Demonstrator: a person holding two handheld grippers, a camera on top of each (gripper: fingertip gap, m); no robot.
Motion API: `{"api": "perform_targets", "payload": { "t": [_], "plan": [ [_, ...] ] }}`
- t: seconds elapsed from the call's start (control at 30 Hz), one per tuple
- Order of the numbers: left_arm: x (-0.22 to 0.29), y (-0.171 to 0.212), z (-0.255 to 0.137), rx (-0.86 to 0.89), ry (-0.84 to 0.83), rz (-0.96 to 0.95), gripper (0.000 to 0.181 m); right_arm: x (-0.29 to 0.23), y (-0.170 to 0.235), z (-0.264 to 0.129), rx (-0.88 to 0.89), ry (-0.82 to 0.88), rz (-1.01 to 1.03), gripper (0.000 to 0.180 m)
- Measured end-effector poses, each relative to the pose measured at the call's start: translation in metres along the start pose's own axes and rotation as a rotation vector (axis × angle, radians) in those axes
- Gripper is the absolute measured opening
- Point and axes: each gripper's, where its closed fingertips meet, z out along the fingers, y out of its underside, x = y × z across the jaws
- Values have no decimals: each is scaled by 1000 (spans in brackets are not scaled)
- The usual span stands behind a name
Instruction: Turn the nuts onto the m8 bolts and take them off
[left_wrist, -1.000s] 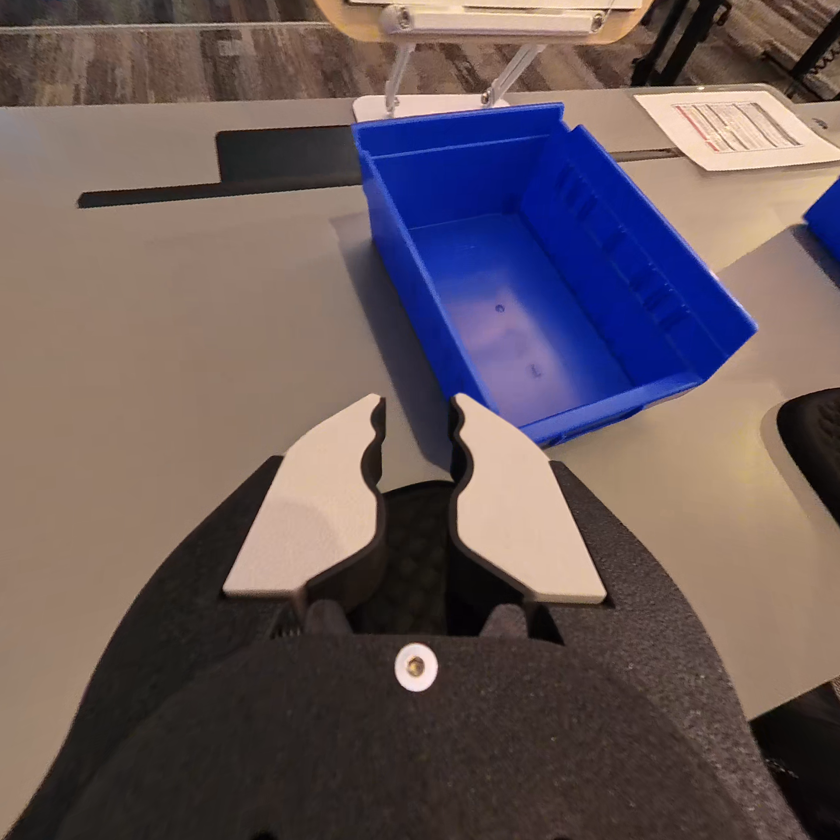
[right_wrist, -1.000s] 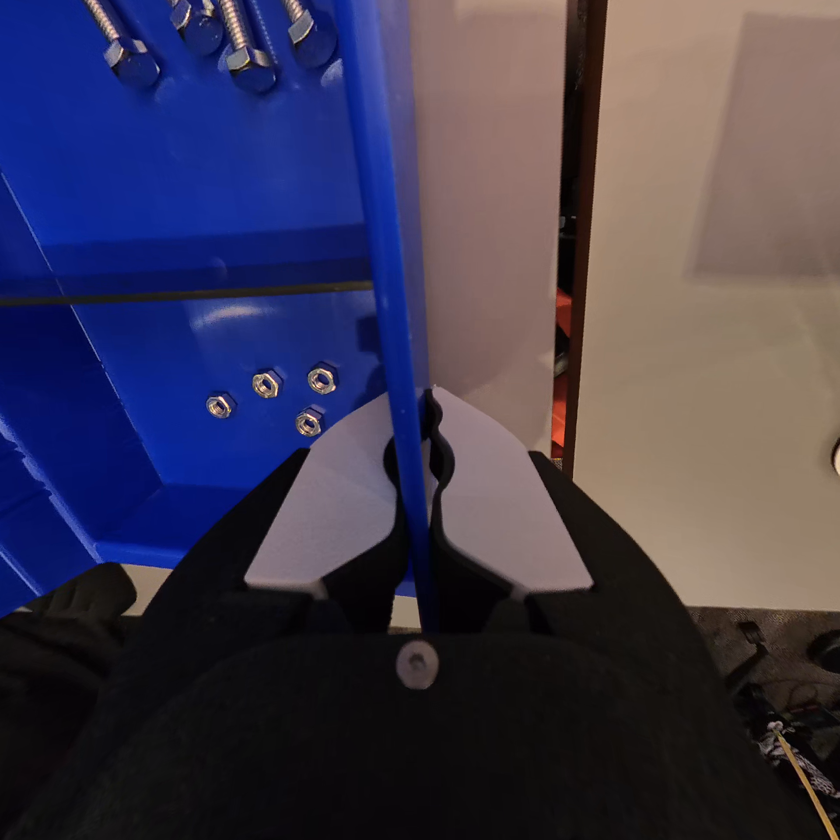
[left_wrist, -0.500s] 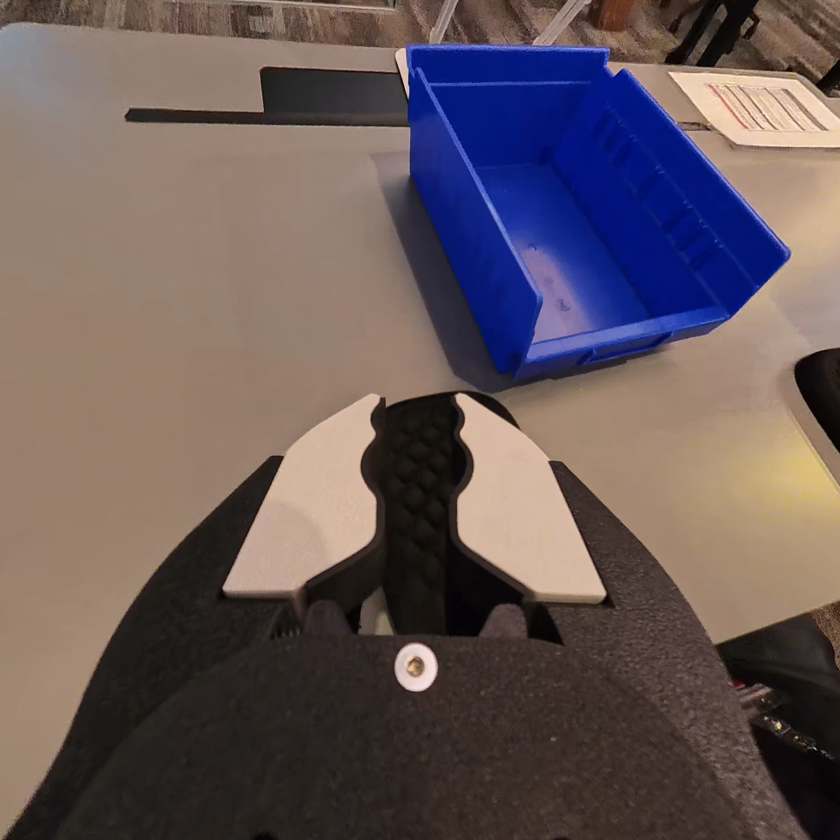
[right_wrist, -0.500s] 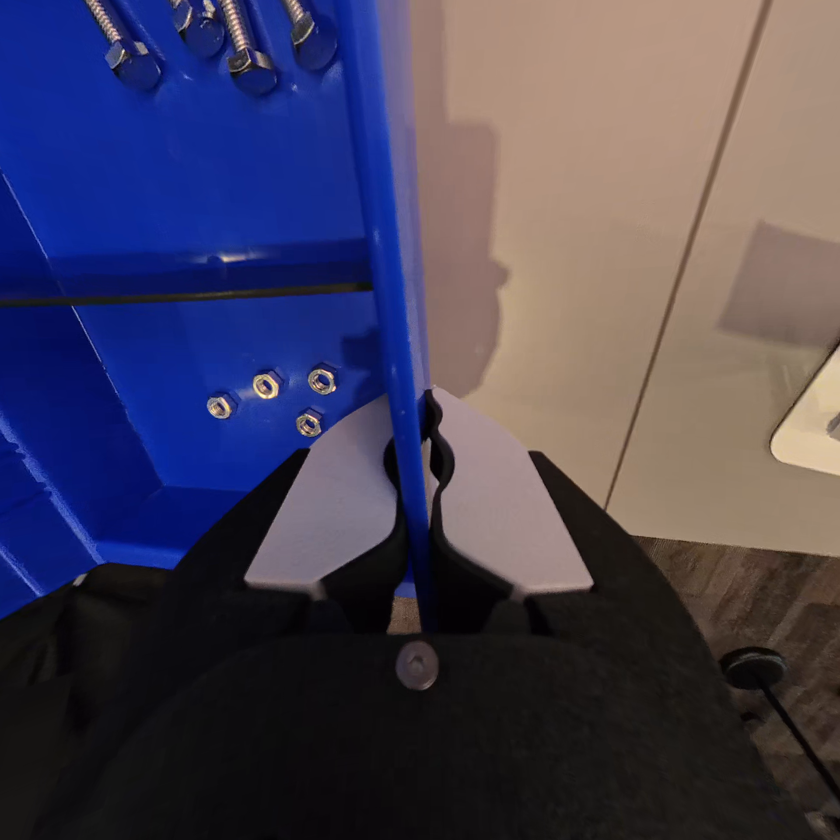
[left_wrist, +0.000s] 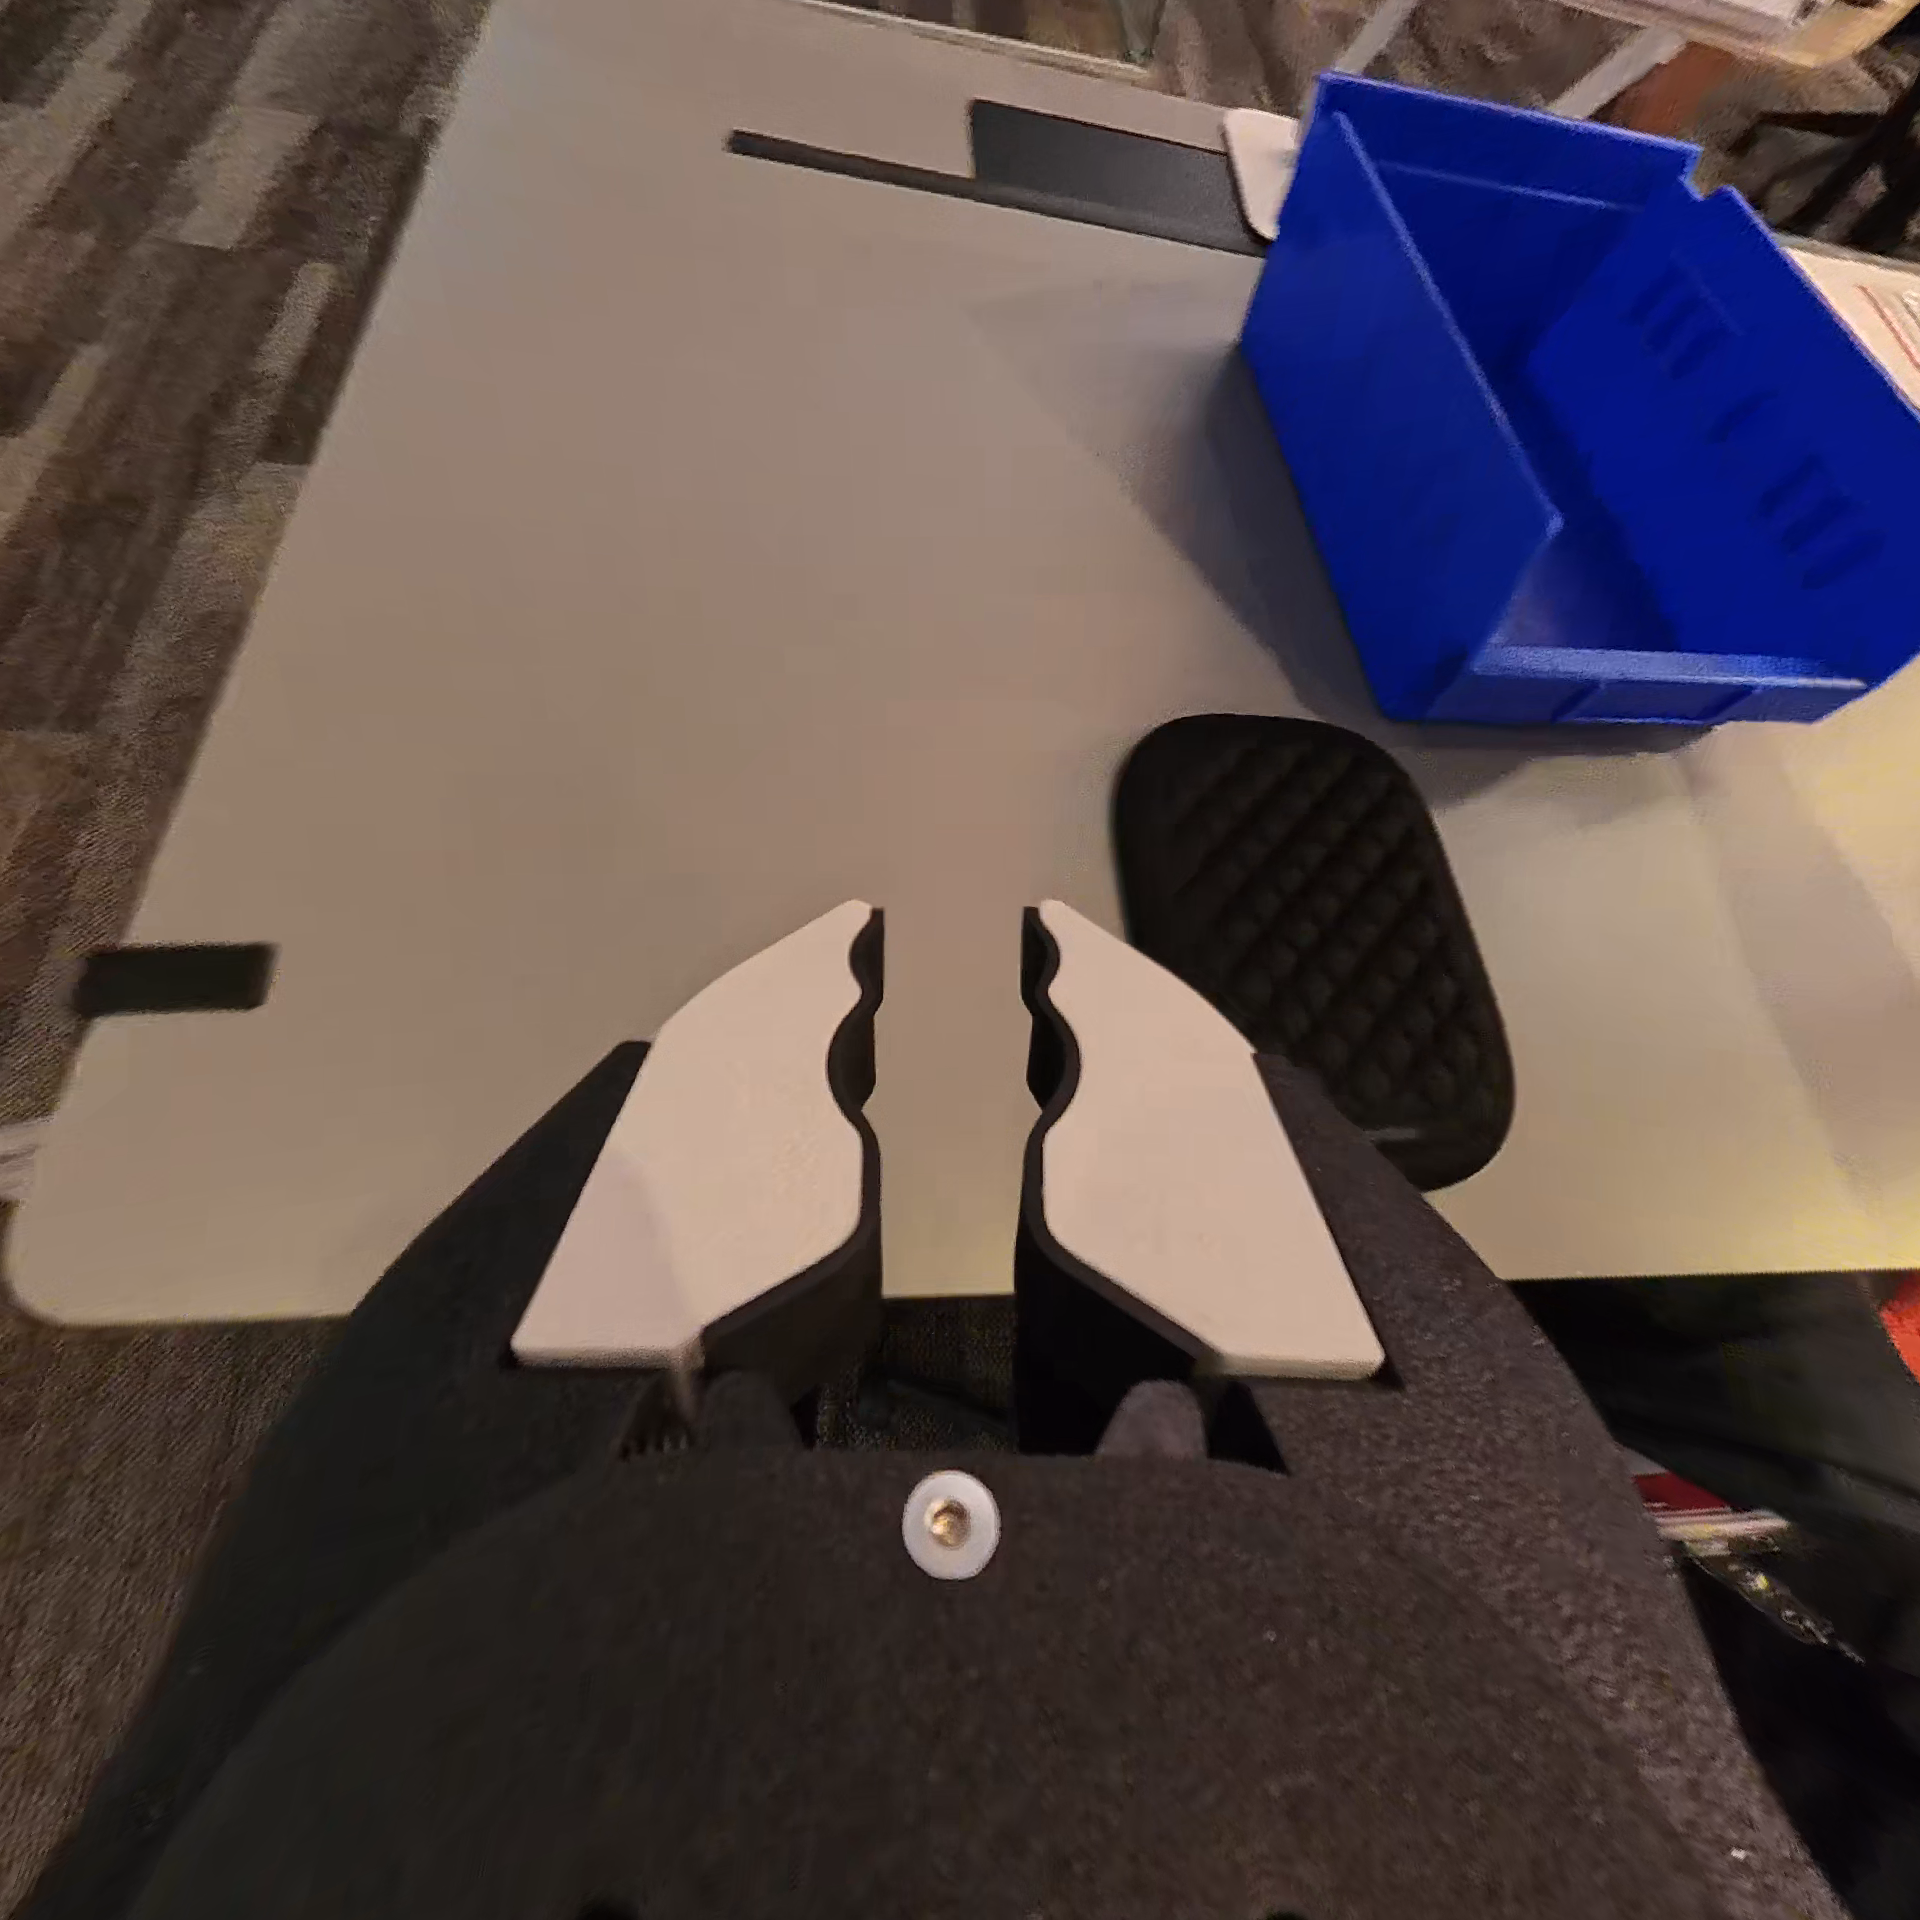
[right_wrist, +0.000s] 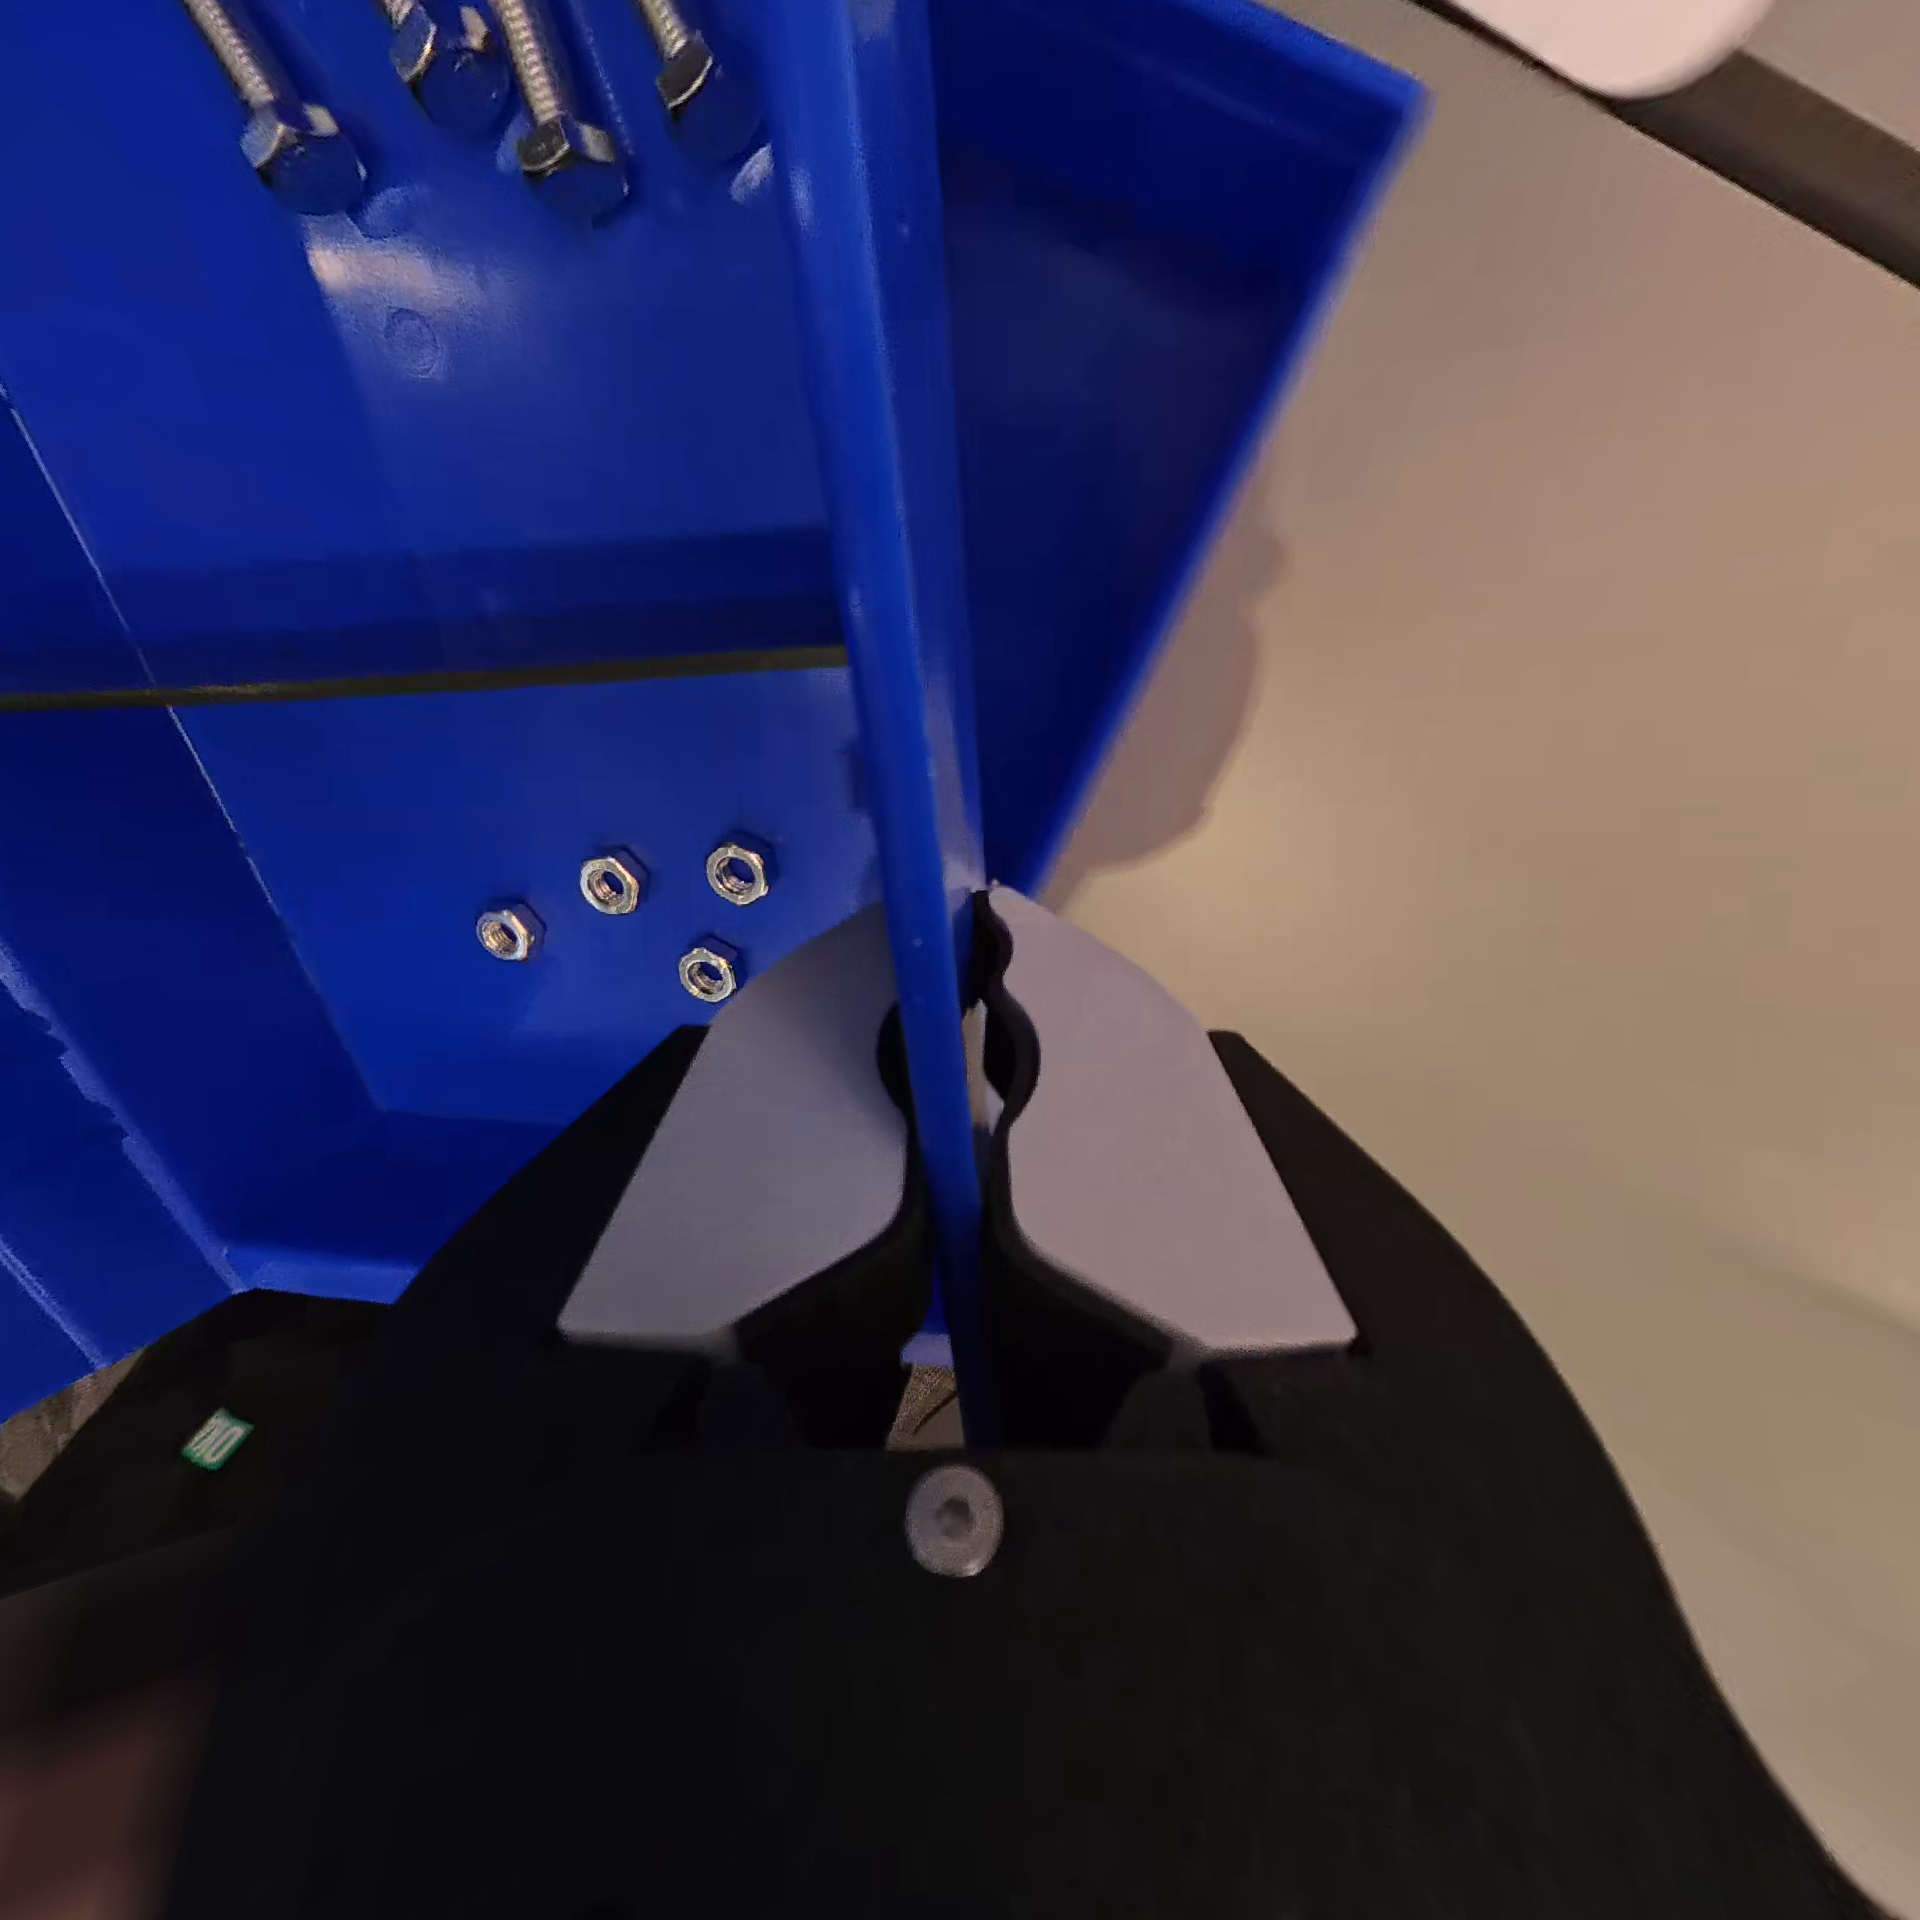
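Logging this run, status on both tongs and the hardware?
Left tongs open, empty, over table. Right tongs clamped on blue bin wall. Four nuts and bolts loose in bin, unthreaded. Nothing blocking.

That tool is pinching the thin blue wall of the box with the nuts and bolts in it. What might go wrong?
The right tool grips only the bin's side wall, so the bin could slip or tip. Then the loose nuts and bolts may slide or spill. The left tool is open and away, giving no support.

Black textured grippers, pale grey fingers (left_wrist: 748, 1132), central screw (left_wrist: 950, 1525).
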Motion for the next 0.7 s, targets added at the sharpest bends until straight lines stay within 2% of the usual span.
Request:
{"api": "perform_targets", "payload": {
  "t": [0.2,0.37,0.5,0.7],
  "plan": [
    [-49,1,-38,53,-93,-60,25,-105,-67,74,-57,-66,-145,5],
    [-76,6,-54,68,-143,-92,25,-173,-106,137,-90,-103,-229,5],
    [-90,16,-54,50,-160,-119,27,-198,-127,192,-76,-96,-219,6],
    [-98,29,-47,4,-169,-123,27,-203,-128,261,-121,-56,-181,5]
  ]
}}
